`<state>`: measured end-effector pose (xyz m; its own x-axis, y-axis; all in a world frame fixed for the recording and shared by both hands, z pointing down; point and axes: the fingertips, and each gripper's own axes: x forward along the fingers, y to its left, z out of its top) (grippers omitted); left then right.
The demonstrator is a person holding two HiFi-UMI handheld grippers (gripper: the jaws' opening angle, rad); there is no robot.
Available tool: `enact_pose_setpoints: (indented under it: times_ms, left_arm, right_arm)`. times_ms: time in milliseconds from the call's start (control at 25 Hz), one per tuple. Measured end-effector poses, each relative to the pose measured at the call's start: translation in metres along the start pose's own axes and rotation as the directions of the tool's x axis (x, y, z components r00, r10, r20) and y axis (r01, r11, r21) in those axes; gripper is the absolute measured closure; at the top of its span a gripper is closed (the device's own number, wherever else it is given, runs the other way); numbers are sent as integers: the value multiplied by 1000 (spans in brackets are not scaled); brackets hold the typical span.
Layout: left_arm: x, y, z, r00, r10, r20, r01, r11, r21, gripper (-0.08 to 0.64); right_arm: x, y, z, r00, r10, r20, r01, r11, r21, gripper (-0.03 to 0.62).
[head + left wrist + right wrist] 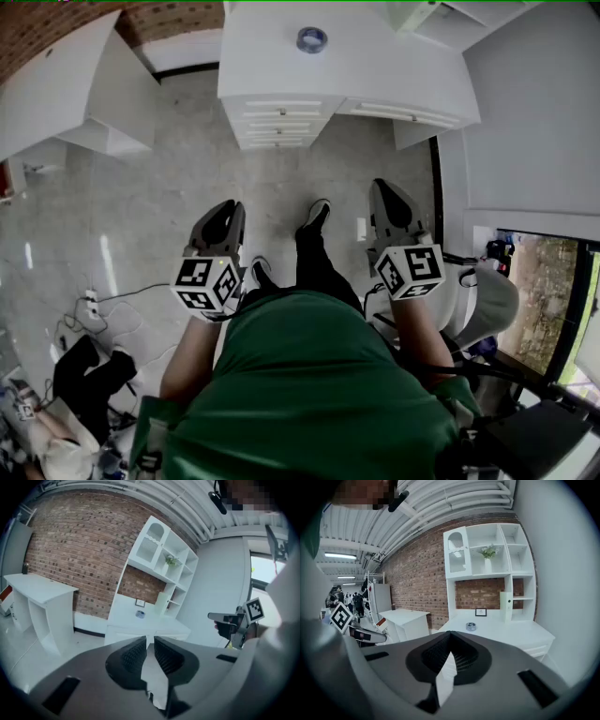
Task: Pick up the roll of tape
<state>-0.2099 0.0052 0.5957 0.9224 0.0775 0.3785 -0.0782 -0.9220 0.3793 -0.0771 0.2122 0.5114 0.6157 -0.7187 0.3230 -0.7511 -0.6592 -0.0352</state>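
The roll of tape [312, 39] is a small bluish-grey ring lying flat on the white desk [384, 70] at the top of the head view. It also shows far ahead as the tape [140, 614] in the left gripper view and the tape [471, 626] in the right gripper view. My left gripper [228, 210] and right gripper [382, 187] hang over the floor in front of the person, well short of the desk. In both, the jaws are together with nothing between them: left gripper [150, 643], right gripper [449, 637].
The desk has drawers [279, 120] facing me and a white shelf unit [487, 569] with a small picture frame [481, 612] behind it. A white side table [84, 89] stands at left. Cables [94, 309] lie on the floor at left, and a white chair [492, 300] stands at right.
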Motion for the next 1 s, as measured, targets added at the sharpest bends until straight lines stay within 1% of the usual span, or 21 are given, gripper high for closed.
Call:
enact_pose_setpoints:
  times_ms: [120, 200, 360, 440, 560, 680, 760, 880, 920, 960, 1000]
  left_arm:
    - [-35, 5, -28, 999, 40, -29, -40, 999, -14, 495]
    - [-50, 4, -35, 998, 46, -31, -47, 999, -3, 495]
    - [-57, -6, -20, 998, 54, 29, -54, 998, 24, 495]
    - [-56, -19, -13, 998, 38, 53, -39, 999, 24, 495]
    - [-40, -41, -12, 999, 2, 45, -4, 999, 36, 495]
    - [-26, -62, -10, 999, -2, 47, -1, 998, 67, 495]
    - [-21, -78, -2, 997, 7, 73, -14, 995, 96, 495]
    - [-11, -104, 23, 991, 16, 130, -34, 990, 139, 495]
    - [-8, -114, 32, 989, 16, 150, -39, 988, 151, 495]
    - [-3, -124, 42, 985, 15, 169, -43, 986, 163, 495]
    - [1, -136, 50, 982, 15, 187, -48, 984, 173, 494]
  right_arm:
    - [-24, 17, -9, 1000, 14, -11, -14, 1000, -22, 577]
    - [-39, 25, -12, 1000, 17, -3, -17, 1000, -25, 577]
    - [-59, 26, -18, 1000, 21, 4, -21, 1000, -4, 577]
    - [-67, 22, -18, 1000, 20, 3, -20, 1000, 9, 577]
    - [-73, 9, -20, 1000, 13, 16, -14, 999, 37, 577]
    - [-81, -15, -26, 999, -12, 36, 10, 998, 65, 577]
    - [-89, -34, -23, 998, -19, 64, 15, 998, 58, 576]
    - [-100, -62, -4, 992, -7, 127, 4, 1000, 24, 570]
    - [-103, -71, 2, 989, -1, 148, -2, 1000, 18, 518]
    - [-105, -80, 8, 986, 7, 165, -10, 1000, 17, 441]
    - [-108, -89, 12, 984, 17, 179, -21, 1000, 19, 411]
